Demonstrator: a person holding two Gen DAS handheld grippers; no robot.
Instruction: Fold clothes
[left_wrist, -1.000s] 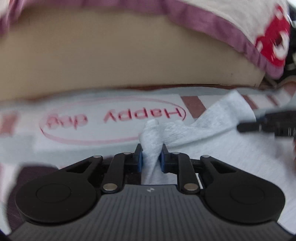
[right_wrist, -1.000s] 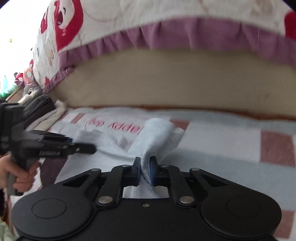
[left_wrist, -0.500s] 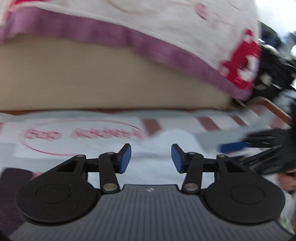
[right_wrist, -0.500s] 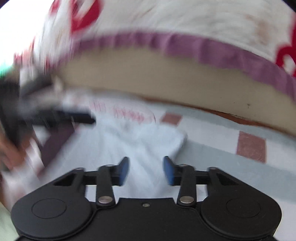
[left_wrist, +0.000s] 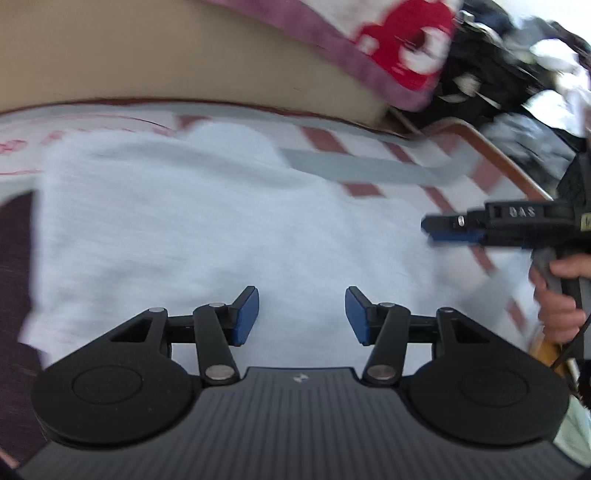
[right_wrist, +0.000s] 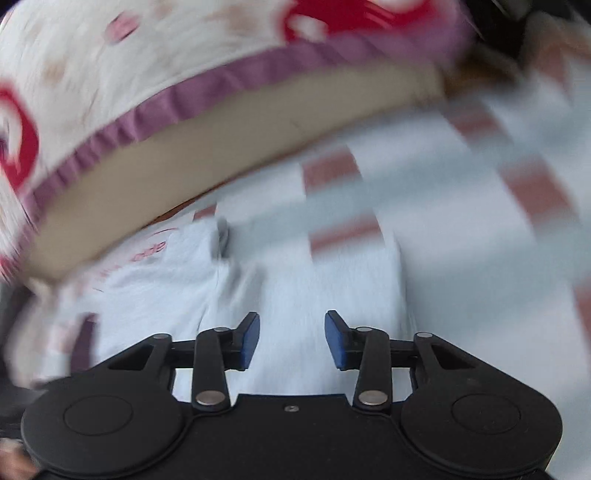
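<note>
The light grey garment (left_wrist: 192, 229) is lying flat on the checked blanket (left_wrist: 373, 170), which has white, grey and red-brown squares. In my right view the same garment (right_wrist: 303, 288) is stretching out under my claw, and everything there is looking blurry. Some pink writing (right_wrist: 147, 251) is showing on the blanket just past the cloth, too smeared to read.

My left claw (left_wrist: 302, 315) is hanging over the grey cloth. Its jaws have just been opening and they are standing apart now, with nothing between the blue pads (left_wrist: 245, 317). My right claw (right_wrist: 291, 341) is also hanging over the cloth. Its jaws have just been closing a little, but they are standing apart too, gripping nothing.

From my left view, I am seeing my right claw (left_wrist: 443, 230) off to the side near the edge of the cloth, with my hand (left_wrist: 557, 295) wrapping around its handle.

Behind the blanket, a tan mattress edge (left_wrist: 147, 62) is running across. A white cover with a purple frill (right_wrist: 207, 99) and red pictures is hanging over it.
</note>
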